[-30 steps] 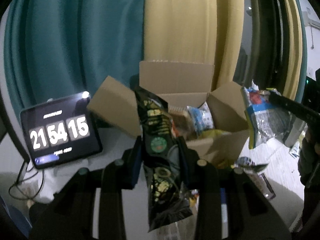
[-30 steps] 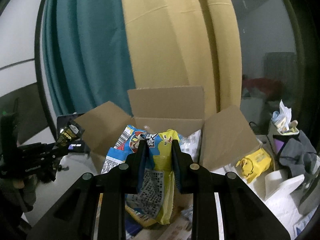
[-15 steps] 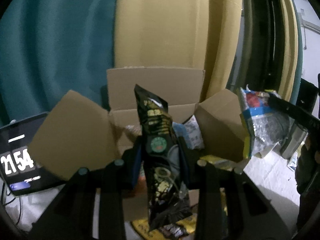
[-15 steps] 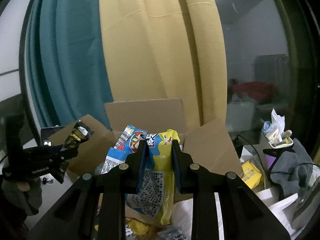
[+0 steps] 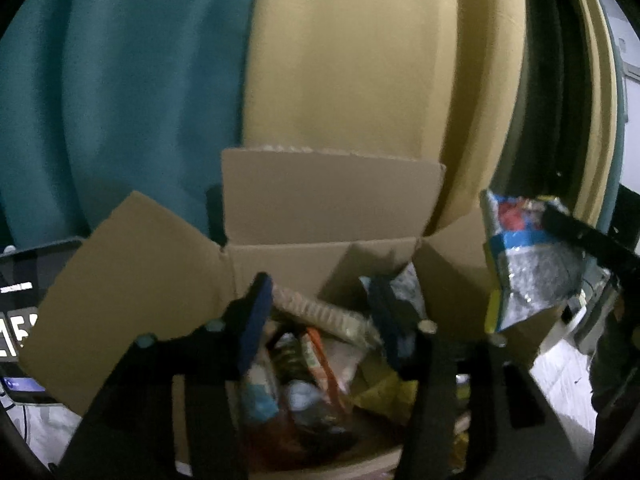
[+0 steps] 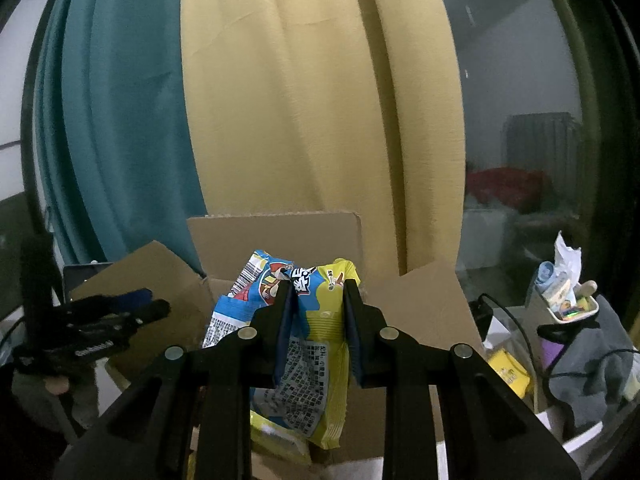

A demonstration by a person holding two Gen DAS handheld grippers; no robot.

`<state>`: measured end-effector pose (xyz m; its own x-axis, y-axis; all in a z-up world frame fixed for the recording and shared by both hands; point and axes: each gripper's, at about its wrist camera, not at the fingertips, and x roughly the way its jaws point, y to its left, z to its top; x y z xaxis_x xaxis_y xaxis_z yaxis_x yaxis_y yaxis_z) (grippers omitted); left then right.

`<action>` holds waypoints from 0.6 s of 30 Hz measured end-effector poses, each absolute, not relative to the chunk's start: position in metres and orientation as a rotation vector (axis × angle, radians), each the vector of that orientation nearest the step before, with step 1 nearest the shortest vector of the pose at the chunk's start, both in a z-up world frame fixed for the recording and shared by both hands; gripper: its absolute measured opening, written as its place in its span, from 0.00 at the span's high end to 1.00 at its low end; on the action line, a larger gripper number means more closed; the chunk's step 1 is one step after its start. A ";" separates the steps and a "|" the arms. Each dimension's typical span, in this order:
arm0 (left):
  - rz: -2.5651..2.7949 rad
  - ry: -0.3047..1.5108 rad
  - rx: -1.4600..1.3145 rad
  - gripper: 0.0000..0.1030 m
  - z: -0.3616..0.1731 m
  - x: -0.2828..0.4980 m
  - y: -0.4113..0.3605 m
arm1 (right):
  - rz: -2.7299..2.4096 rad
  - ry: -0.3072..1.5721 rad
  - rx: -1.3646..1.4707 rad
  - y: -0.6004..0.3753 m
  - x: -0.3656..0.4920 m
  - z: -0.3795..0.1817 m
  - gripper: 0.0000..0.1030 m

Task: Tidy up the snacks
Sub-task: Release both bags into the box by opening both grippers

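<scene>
Right tool pinches the light, crinkly, slippery snack bag mid-body; left tool, jaws just parted and empty, hangs over your cardboard box; grip near the seal.

Black tongs, blue pads, silver screws.

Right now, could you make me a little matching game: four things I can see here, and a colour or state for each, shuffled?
Things:
1. left hand-held gripper
2. right hand-held gripper
3. cardboard box
4. curtain behind the box

States:
A. flaps open, snacks inside
B. pale yellow
C. jaws apart, nothing between them
D. clamped on a blue and yellow snack bag

Pairs: 1-C, 2-D, 3-A, 4-B
</scene>
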<state>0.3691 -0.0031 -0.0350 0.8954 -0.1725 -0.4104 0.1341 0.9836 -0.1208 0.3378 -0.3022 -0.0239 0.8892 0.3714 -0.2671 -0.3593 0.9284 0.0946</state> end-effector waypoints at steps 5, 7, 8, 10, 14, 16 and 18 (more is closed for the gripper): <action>-0.135 0.419 -0.110 0.38 -0.029 0.363 0.014 | 0.377 0.293 0.050 -0.289 0.355 -0.025 0.75; -0.130 0.415 -0.111 0.38 -0.026 0.361 0.018 | 0.362 0.305 0.042 -0.282 0.364 -0.026 0.74; -0.128 0.412 -0.112 0.38 -0.025 0.359 0.020 | 0.359 0.322 0.034 -0.279 0.369 -0.028 0.73; -0.130 0.406 -0.113 0.38 -0.022 0.358 0.022 | 0.361 0.351 0.030 -0.275 0.376 -0.031 0.65; -0.132 0.396 -0.129 0.26 -0.018 0.350 0.028 | 0.361 0.339 0.032 -0.273 0.369 -0.029 0.48; -0.136 0.397 -0.142 0.25 -0.017 0.347 0.030 | 0.360 0.337 0.032 -0.274 0.364 -0.027 0.48; -0.134 0.393 -0.143 0.24 -0.016 0.341 0.031 | 0.361 0.335 0.029 -0.275 0.357 -0.025 0.48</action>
<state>0.3410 0.0310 -0.0160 0.9153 -0.1573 -0.3709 0.1021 0.9811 -0.1641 0.3569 -0.2745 -0.0246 0.8812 0.3511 -0.3165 -0.3416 0.9358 0.0871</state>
